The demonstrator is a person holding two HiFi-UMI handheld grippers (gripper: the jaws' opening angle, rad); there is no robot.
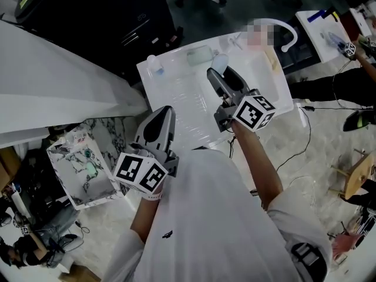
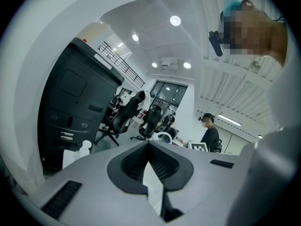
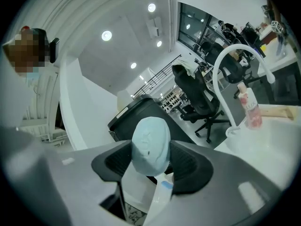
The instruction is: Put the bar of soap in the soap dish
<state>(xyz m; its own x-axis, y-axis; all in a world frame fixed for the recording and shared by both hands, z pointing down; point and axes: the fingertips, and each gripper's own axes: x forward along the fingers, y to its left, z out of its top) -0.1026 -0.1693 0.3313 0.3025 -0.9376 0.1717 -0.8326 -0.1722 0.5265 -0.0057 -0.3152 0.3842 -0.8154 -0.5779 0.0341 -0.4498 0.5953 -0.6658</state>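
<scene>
Your right tongs (image 1: 221, 70) clamp the pale blue oval bar of soap (image 3: 150, 142), lifted clear of the white table (image 1: 176, 90) for carrying | pale green rectangular soap dish (image 1: 198, 56) lies just beside it | left tongs (image 2: 149, 147) closed, empty, held back out of the way

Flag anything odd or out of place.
Nothing stands out. The soap sits squarely between the right gripper's fingers, with only a tiny dark nick on its face; the left gripper is shut, empty.
</scene>
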